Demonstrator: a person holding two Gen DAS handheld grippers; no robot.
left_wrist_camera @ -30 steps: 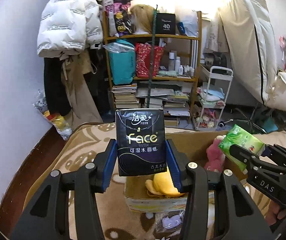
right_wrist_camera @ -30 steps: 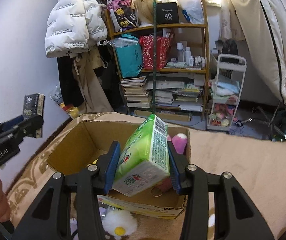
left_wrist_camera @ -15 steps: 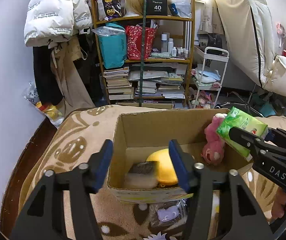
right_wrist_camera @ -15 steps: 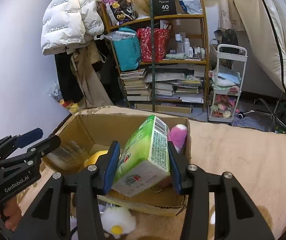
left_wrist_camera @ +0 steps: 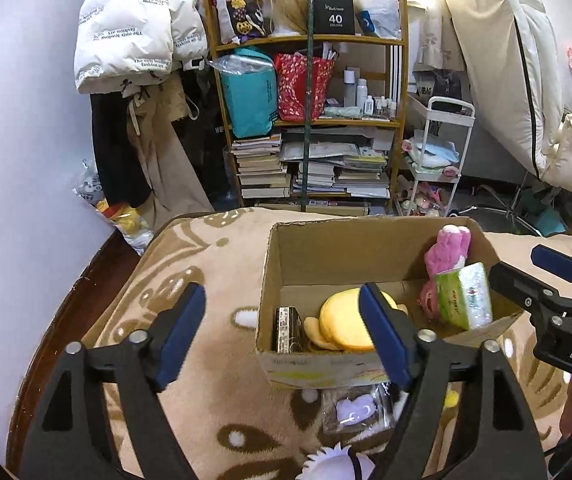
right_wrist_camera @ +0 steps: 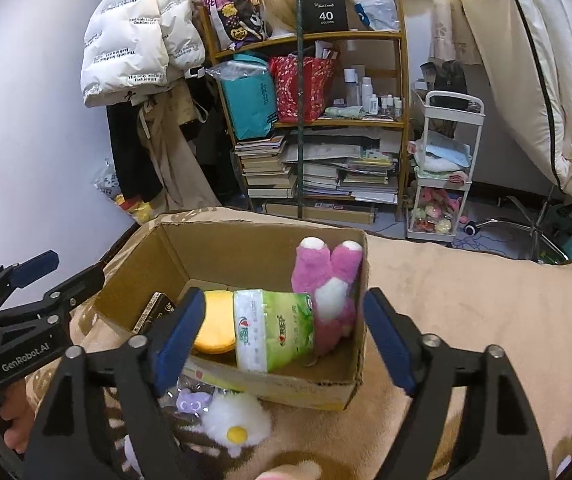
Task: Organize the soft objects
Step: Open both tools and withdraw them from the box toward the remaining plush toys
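A cluttered wooden bookshelf (left_wrist_camera: 310,120) stood beyond the bed, with a white puffer jacket (left_wrist_camera: 133,28) hanging to its left and a white trolley (right_wrist_camera: 446,168) to its right. On the patterned beige blanket (left_wrist_camera: 205,264) sat an open cardboard box (left_wrist_camera: 366,248). In front of the box, against its near wall, lay a clear packet with a purple figure (left_wrist_camera: 356,408) and a white fluffy toy with a yellow spot (right_wrist_camera: 235,420).

Inside the box, a green tissue pack (right_wrist_camera: 273,328) lay on its side, leaning against a pink plush toy (right_wrist_camera: 328,284) that stood in the right-hand corner. Just left of it was a yellow plush (left_wrist_camera: 346,320), and further left a dark tissue pack (left_wrist_camera: 287,328) stood on edge against the near wall.

The left gripper (left_wrist_camera: 281,332) hung in front of the box with its blue pads spread wide, holding nothing. The right gripper (right_wrist_camera: 281,336) was likewise wide apart and empty, its fingers either side of the green pack without touching it.
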